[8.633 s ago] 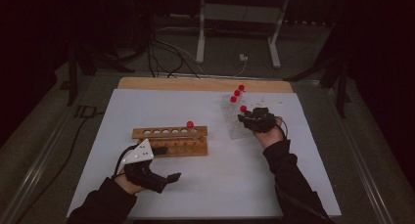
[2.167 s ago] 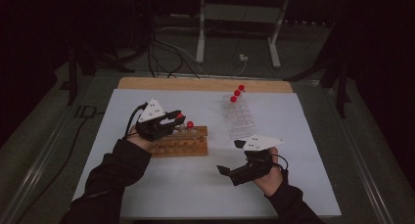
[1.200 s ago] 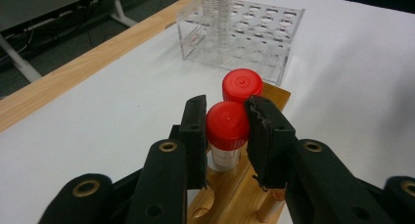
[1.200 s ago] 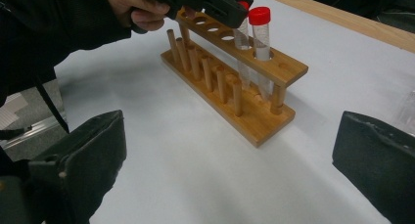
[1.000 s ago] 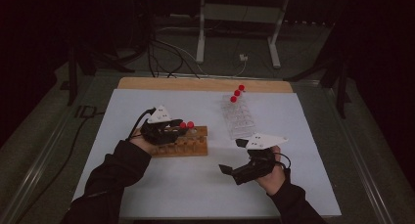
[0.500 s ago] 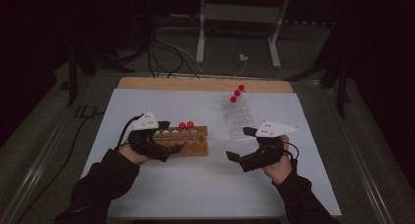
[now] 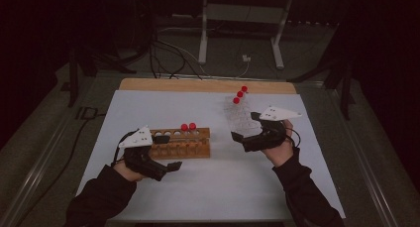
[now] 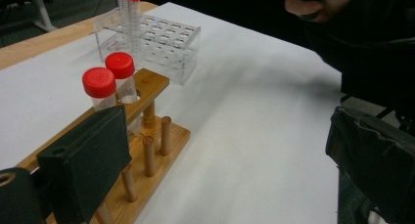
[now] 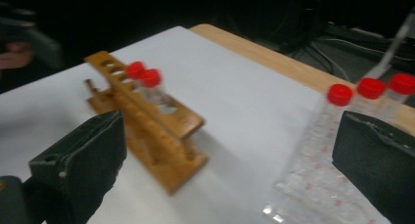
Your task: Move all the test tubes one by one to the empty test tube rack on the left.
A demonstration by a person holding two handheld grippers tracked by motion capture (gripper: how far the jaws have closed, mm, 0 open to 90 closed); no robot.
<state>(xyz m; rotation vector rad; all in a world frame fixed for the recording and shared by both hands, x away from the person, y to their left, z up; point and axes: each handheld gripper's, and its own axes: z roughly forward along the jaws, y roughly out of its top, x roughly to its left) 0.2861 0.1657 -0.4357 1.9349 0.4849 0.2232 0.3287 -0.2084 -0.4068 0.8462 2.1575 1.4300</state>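
A wooden rack (image 7: 181, 143) lies left of centre on the white table, with two red-capped tubes (image 7: 188, 126) standing in its back row. My left gripper (image 7: 171, 166) sits just in front of the rack, open and empty. In the left gripper view its jaws (image 8: 230, 170) stand wide apart beside the rack (image 8: 149, 82) and the tubes (image 8: 100, 84). A clear plastic rack (image 7: 240, 117) at the right holds three red-capped tubes (image 7: 240, 94) at its far end. My right gripper (image 7: 240, 140) hovers at the near end of the clear rack (image 9: 323, 180), open and empty.
The white sheet (image 7: 208, 187) covers the table, with a bare wooden strip (image 7: 208, 85) along the far edge. Cables (image 7: 163, 53) and a stand's legs (image 7: 237, 43) lie on the dark floor beyond. A cable (image 7: 84, 138) trails off the left side.
A second tube now stands in the wooden rack. My left gripper has let go and drawn back toward the person. My right gripper has moved forward to the clear rack.
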